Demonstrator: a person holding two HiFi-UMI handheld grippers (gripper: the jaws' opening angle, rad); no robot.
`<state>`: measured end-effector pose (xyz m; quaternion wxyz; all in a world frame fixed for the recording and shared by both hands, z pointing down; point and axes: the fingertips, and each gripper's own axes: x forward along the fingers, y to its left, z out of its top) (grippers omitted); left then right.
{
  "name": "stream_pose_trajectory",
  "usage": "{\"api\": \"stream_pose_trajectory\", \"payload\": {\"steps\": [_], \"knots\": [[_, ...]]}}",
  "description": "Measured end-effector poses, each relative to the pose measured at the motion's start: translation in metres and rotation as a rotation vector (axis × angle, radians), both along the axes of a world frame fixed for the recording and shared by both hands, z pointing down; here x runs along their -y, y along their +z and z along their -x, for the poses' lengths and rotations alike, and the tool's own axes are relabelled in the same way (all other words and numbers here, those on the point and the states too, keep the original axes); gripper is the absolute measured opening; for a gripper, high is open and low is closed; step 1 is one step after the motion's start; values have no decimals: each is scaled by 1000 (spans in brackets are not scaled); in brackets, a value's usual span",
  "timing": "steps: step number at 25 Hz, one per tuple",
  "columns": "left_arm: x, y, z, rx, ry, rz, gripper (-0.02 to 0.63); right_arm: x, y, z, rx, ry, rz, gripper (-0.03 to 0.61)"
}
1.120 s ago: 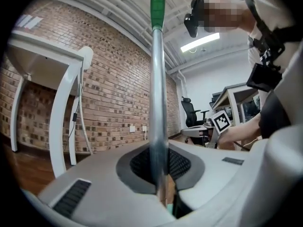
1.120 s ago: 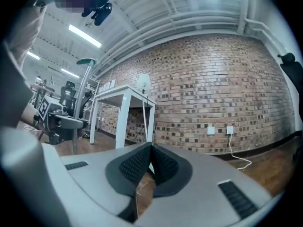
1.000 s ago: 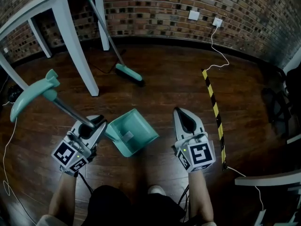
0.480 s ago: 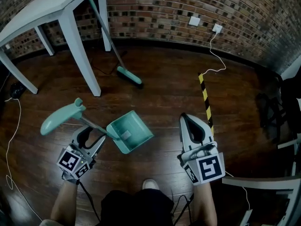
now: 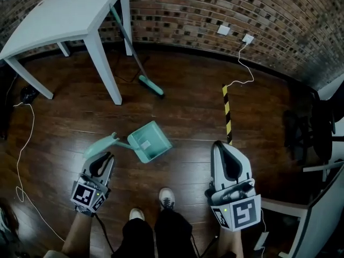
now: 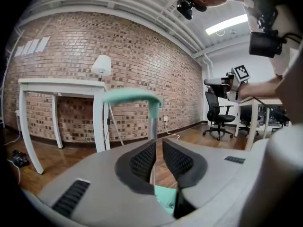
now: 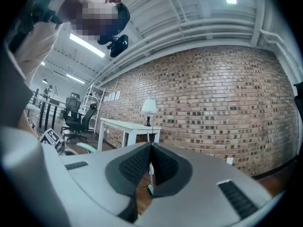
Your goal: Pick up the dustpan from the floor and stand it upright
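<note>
Above the floor, my left gripper [image 5: 102,159] is closing on the dustpan [image 5: 149,142] handle — my right gripper [image 5: 228,149] is closed, empty.

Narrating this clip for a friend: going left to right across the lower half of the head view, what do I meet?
White cable → left gripper, jaws closing, shaft of the dustpan between them → its pan → right gripper, shut, nothing held.

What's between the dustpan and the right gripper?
Only bare wooden floor, in the head view; nothing lies between the dustpan and the right gripper.
</note>
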<state>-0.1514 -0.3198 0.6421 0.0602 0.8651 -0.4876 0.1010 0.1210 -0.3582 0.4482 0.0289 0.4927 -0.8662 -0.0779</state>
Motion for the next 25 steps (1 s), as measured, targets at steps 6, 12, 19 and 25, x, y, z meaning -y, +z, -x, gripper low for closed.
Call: {"api": "stream_pose_trajectory", "payload": {"steps": [6,12,19,25], "knots": [[-42,-102,5,-7,2,35,5,-23,-112,14,2,-20,6,-20],[-58,-246,24,-32,-60,-25,5,-46,-237,37,17,-37,-46,-20],[-61,-387,36,-40,-64,-120,5,-87,-327,79,83,-11,-38,-20],[-59,-461,11,-33,-26,-239,3,-107,-346,76,131,23,-11,-21]]}}
